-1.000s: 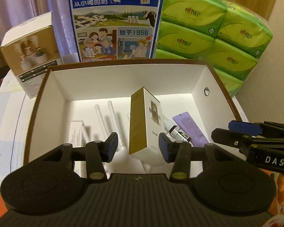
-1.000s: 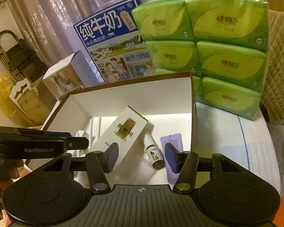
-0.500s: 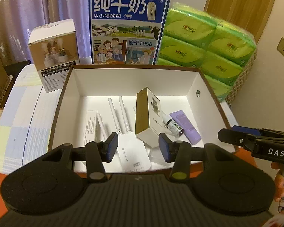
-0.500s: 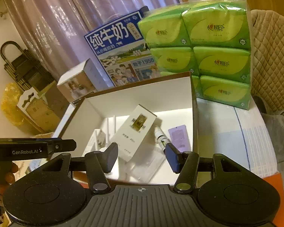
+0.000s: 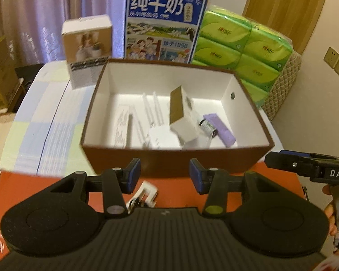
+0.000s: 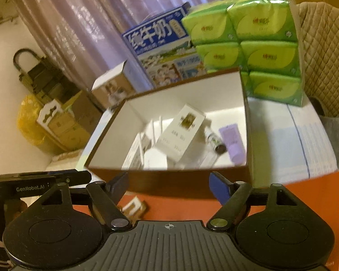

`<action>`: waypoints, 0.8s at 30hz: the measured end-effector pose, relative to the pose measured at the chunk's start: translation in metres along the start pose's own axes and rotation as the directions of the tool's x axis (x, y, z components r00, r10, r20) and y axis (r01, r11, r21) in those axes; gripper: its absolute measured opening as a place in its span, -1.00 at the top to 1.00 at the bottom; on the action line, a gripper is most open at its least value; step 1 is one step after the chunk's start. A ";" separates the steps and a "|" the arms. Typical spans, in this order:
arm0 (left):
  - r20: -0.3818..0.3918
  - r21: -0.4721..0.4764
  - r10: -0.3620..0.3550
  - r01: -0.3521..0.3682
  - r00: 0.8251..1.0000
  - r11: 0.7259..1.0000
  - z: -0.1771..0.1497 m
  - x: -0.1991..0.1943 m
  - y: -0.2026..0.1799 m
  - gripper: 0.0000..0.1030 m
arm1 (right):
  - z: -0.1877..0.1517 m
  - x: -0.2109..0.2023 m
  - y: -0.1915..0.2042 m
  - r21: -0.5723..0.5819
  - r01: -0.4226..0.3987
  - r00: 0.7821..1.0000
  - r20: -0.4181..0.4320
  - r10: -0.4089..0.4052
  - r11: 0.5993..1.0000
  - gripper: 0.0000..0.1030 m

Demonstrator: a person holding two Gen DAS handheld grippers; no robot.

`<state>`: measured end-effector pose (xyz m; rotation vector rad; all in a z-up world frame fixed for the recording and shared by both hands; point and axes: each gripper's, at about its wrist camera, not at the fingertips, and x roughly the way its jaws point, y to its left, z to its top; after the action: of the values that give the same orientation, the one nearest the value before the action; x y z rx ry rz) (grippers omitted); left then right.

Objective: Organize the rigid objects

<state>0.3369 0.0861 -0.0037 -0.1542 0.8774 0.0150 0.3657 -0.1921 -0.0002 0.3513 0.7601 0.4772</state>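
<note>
A brown box (image 5: 176, 161) (image 6: 183, 181) with a white inside stands on the table. It holds a white-and-gold carton (image 5: 180, 113) (image 6: 183, 133), a purple tube (image 5: 221, 129) (image 6: 232, 140), a small dropper bottle (image 5: 206, 125) (image 6: 214, 141), a white router with antennas (image 5: 156, 134) (image 6: 154, 158) and a flat white box (image 5: 122, 124). My left gripper (image 5: 165, 176) is open and empty, just short of the box's front wall. My right gripper (image 6: 168, 186) is also in front of the box, its jaws opening with nothing between them. Its fingers (image 5: 282, 161) show at the right of the left wrist view.
Behind the box stand a blue milk carton case (image 5: 165, 27), stacked green tissue packs (image 5: 241, 45) and a small photo-printed box (image 5: 88, 49). An orange mat (image 5: 34, 187) lies in front, with a small white item (image 5: 147, 192) and a small carton (image 6: 134, 207) on it. Cardboard boxes (image 6: 63, 122) sit off the table's left.
Both grippers have drawn back from above the box's inside to the orange mat in front of it. The right jaws have spread wider. The things in the box lie as before.
</note>
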 end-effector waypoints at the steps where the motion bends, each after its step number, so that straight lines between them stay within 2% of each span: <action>1: -0.004 -0.004 0.005 -0.005 1.000 1.000 -0.005 -0.003 0.003 0.16 | -0.005 -0.002 0.002 -0.004 -0.002 1.000 0.000 0.002 1.000 -0.46; 5: -0.020 -0.026 0.031 -0.031 0.999 0.999 -0.029 -0.014 0.016 0.16 | -0.022 -0.013 0.012 -0.020 0.012 1.000 0.027 -0.012 1.000 -0.46; 8: -0.033 -0.052 0.050 -0.051 0.998 0.997 -0.045 -0.022 0.026 0.16 | -0.033 -0.017 0.022 -0.058 0.035 0.999 0.013 -0.035 0.998 -0.46; 17: -0.088 -0.085 0.088 -0.096 0.992 0.992 -0.093 -0.032 0.044 0.17 | -0.071 -0.006 0.036 -0.083 0.024 0.990 -0.139 -0.036 0.996 -0.46; 24: -0.133 -0.100 0.084 -0.098 0.988 0.990 -0.121 -0.029 0.042 0.17 | -0.098 0.009 0.048 -0.129 0.016 0.974 -0.221 -0.045 0.992 -0.46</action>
<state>0.2223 0.1124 -0.0634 -0.2165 1.0128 0.1384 0.2869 -0.1342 -0.0486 0.1688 0.9473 0.5389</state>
